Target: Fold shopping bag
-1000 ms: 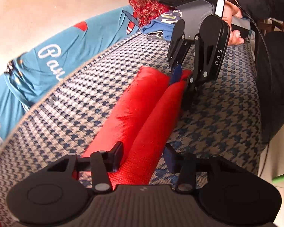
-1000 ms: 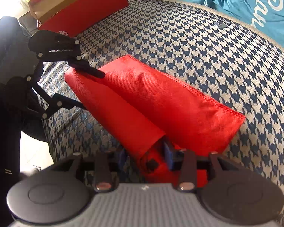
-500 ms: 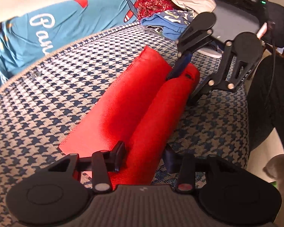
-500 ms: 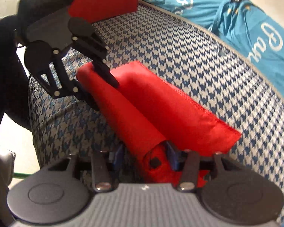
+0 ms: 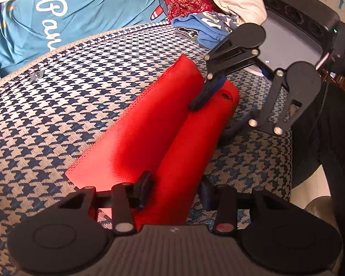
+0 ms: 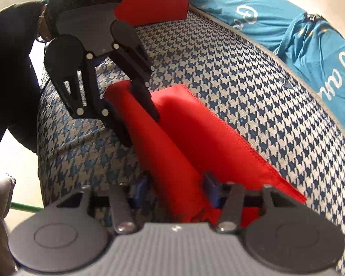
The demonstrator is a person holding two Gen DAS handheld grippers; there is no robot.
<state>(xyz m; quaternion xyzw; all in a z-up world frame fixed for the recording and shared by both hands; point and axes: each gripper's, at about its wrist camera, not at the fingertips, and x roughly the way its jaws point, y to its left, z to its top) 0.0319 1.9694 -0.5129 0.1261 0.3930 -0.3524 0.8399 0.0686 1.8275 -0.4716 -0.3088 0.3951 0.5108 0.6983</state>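
Red bag (image 5: 149, 124) at frame centre on houndstooth cushion (image 5: 80, 96), near edge rolled over flat layer.

Left gripper (image 5: 172, 191), low in frame, straddling one roll end, just opened, slack.

Right gripper (image 6: 174, 191) on other end, just closed, clamping roll.

Mid-fold. Next: regrip left, turn roll over evenly.

Bright daylight, blown-out corners, strong fisheye bending at edges, slight blur throughout.
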